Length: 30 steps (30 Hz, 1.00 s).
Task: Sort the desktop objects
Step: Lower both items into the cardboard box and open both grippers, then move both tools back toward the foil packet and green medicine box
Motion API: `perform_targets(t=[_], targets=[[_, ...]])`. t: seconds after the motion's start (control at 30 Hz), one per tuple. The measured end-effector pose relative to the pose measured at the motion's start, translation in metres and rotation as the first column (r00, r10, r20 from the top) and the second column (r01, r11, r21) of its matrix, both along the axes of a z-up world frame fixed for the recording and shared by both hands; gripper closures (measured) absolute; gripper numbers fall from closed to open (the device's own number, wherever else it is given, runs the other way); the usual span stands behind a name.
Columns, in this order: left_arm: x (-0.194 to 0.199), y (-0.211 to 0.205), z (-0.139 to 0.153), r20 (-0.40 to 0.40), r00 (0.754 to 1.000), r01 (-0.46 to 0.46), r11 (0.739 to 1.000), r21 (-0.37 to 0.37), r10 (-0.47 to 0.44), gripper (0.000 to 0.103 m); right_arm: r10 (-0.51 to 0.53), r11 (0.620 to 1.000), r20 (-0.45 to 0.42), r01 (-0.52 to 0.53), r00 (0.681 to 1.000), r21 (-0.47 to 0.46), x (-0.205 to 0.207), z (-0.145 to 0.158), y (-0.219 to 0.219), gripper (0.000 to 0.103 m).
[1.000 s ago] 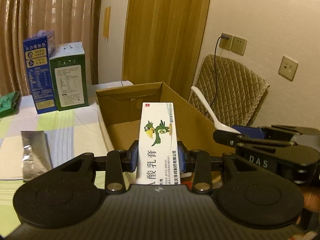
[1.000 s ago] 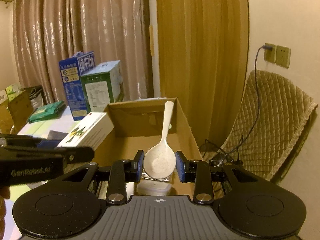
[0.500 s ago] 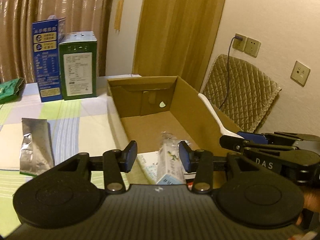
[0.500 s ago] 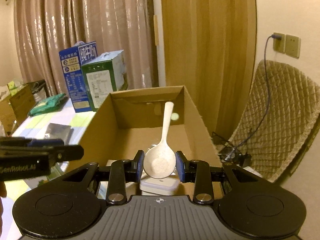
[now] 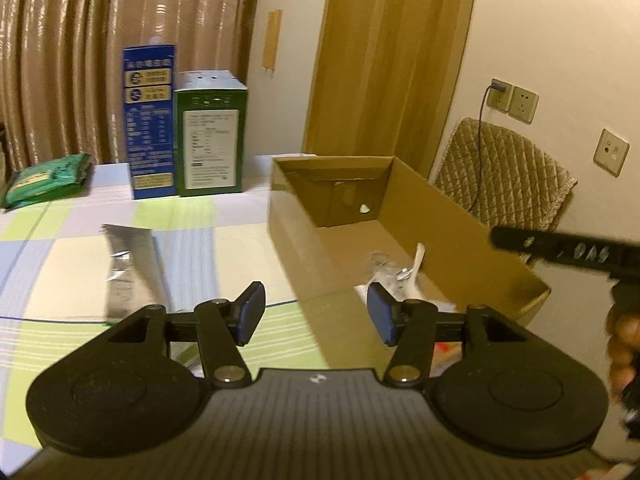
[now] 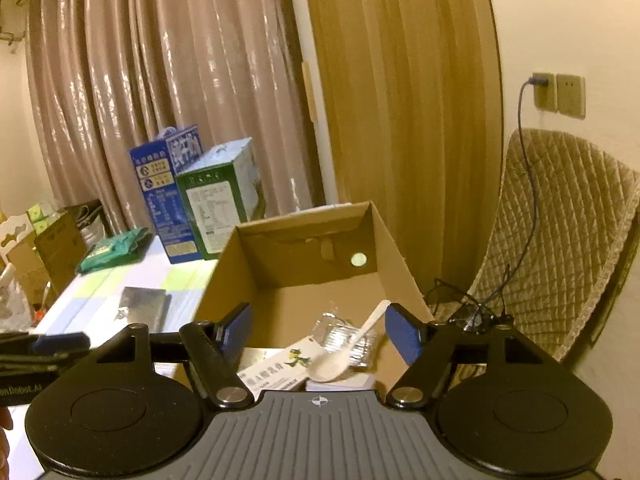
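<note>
Two views show your grippers by the cardboard box (image 5: 404, 216).

From your left wrist, the left gripper (image 5: 316, 316) sits over the near left wall of the box. Its jaws have just been opening, and they are part way open with nothing between them. A silver pouch (image 5: 130, 268) lies flat on the checked tablecloth (image 5: 192, 240), left of the box. A blue carton (image 5: 150, 120) and a green carton (image 5: 210, 136) stand upright side by side, behind the box and to its left. Your right gripper (image 5: 560, 250) reaches in over the right side of the box.

From your right wrist, the right gripper (image 6: 318, 334) hangs above the near end of the box. Its jaws have just been opening, and they are wide apart and hold nothing. A white spoon (image 6: 344, 350) lies inside the box, resting on a white medicine box (image 6: 280, 368) and some clear wrappers (image 6: 344, 334).
</note>
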<state>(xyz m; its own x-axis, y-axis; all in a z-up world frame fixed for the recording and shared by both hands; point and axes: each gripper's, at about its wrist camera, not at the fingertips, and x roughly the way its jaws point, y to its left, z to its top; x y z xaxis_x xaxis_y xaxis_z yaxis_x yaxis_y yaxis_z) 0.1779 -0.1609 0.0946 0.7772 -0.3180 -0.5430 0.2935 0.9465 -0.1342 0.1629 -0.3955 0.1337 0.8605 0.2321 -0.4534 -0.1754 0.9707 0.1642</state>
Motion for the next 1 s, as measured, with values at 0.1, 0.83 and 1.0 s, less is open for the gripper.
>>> perform_targets(t=[0.1, 0.83, 1.0], targets=[[-0.016, 0.019, 0.003, 0.011, 1.0, -0.02, 1.0, 0.016, 0.019, 0.045, 0.023, 1.0, 0.032, -0.023, 0.999, 0.005, -0.013, 0.016, 0.011, 0.033], [-0.1, 0.17, -0.014, 0.001, 0.976, -0.216, 0.969, 0.12, 0.218, 0.019, 0.292, 0.956, -0.045, -0.292, 0.955, 0.004, -0.069, -0.012, 0.162, 0.006], [-0.097, 0.19, -0.028, -0.024, 0.969, -0.24, 0.962, 0.133, 0.245, 0.013, 0.318, 0.947, -0.092, -0.321, 0.944, -0.025, -0.068, -0.031, 0.183, 0.002]])
